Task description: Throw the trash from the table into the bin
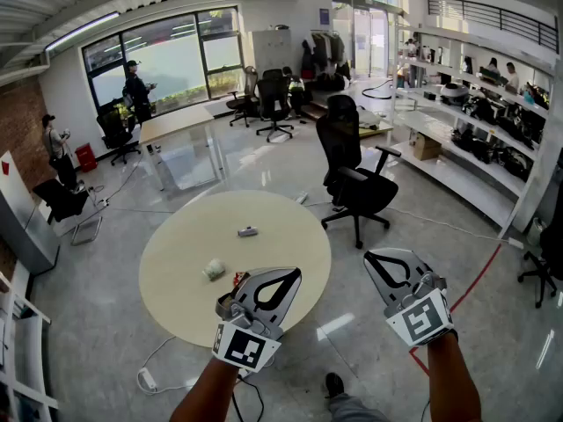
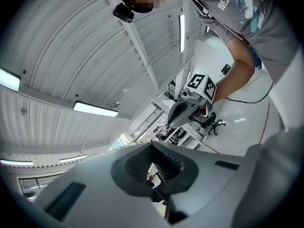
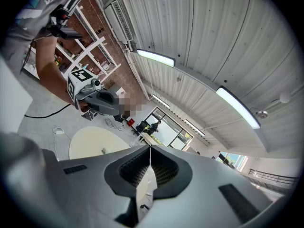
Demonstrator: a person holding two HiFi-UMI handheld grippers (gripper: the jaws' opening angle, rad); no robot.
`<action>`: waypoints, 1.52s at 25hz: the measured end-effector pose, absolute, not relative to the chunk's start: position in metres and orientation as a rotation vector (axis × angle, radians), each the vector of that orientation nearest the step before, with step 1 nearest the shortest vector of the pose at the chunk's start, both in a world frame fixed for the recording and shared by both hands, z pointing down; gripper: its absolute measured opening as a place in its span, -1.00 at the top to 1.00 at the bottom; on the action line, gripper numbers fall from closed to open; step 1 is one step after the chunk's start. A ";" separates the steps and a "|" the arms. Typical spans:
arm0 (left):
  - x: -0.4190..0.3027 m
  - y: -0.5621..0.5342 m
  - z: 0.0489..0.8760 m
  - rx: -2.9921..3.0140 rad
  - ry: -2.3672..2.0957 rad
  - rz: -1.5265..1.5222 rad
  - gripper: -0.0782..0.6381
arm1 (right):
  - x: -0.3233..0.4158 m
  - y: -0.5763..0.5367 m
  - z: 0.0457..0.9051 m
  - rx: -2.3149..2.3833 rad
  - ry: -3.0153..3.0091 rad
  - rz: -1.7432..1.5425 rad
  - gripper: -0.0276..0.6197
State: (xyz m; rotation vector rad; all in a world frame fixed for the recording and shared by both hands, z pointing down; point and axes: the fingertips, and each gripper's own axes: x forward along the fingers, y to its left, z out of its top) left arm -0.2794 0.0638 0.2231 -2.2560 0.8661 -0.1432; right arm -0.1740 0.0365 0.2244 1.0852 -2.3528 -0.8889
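Two grippers are held out about level at the near edge of a round beige table (image 1: 176,306). The left gripper (image 1: 294,274) is clenched: its ribbed pads are brought together at the tips and nothing is gripped between them. The right gripper (image 1: 370,256) is clenched and empty as well, with its pads pressed flat against each other, and it is held beside the table, above the glossy grey floor (image 1: 440,244). The trash is lying on the table top. A crumpled pale wrapper (image 1: 214,270) is seen near the left gripper, and a small red piece (image 1: 238,279) just beside that gripper's body; whether it is touched cannot be told. A small grey object (image 1: 248,231) is lying further out, near the middle of the table, apart from both grippers. A black-and-white square marker is carried on the left cube (image 1: 244,347) and on the right cube (image 1: 420,317). On the person's grey T-shirt (image 2: 247,13) white capital letters beginning with "WESCRA" are seen; the rest is not readable. A black office chair (image 1: 356,178) is placed beyond the table.
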 end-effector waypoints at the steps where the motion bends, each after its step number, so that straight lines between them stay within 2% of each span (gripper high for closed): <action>1: -0.284 0.045 0.223 -2.251 0.863 -0.140 0.66 | -0.182 0.015 0.222 1.074 -2.346 -0.926 0.89; 5: -0.309 -0.038 0.234 -2.233 0.904 -0.149 0.66 | -0.215 -0.083 0.234 1.012 -2.355 -0.977 0.89; 9: -0.350 -0.144 0.264 -2.181 1.065 -0.219 0.66 | -0.265 -0.208 0.285 0.835 -2.452 -0.939 0.89; 17: -0.444 -0.372 0.330 -2.191 1.260 -0.374 0.66 | -0.395 -0.494 0.433 0.501 -2.561 -0.562 0.86; 18: -0.447 -0.386 0.338 -2.201 1.269 -0.398 0.66 | -0.402 -0.514 0.457 0.447 -2.553 -0.505 0.65; 19: -0.449 -0.395 0.344 -2.213 1.286 -0.422 0.66 | -0.407 -0.532 0.486 0.378 -2.525 -0.453 0.32; 20: -0.452 -0.401 0.348 -2.225 1.312 -0.444 0.66 | -0.409 -0.550 0.516 0.308 -2.481 -0.409 0.21; 25: -0.458 -0.439 0.354 -2.252 1.419 -0.484 0.66 | -0.402 -0.658 0.631 0.148 -2.217 -0.258 0.17; 28: -0.458 -0.472 0.386 -2.266 1.443 -0.473 0.66 | -0.401 -0.731 0.700 0.131 -2.069 -0.222 0.18; 31: -0.492 -0.457 0.423 -2.282 1.527 -0.582 0.66 | -0.437 -0.710 0.763 0.089 -2.084 -0.081 0.18; 33: -0.508 -0.436 0.427 -2.271 1.551 -0.606 0.66 | -0.454 -0.672 0.761 0.090 -2.146 -0.068 0.21; 35: -0.506 -0.414 0.416 -2.251 1.538 -0.580 0.66 | -0.466 -0.623 0.705 0.133 -2.275 -0.152 0.21; 38: -0.491 -0.368 0.384 -2.214 1.483 -0.501 0.66 | -0.465 -0.518 0.571 0.252 -2.509 -0.362 0.21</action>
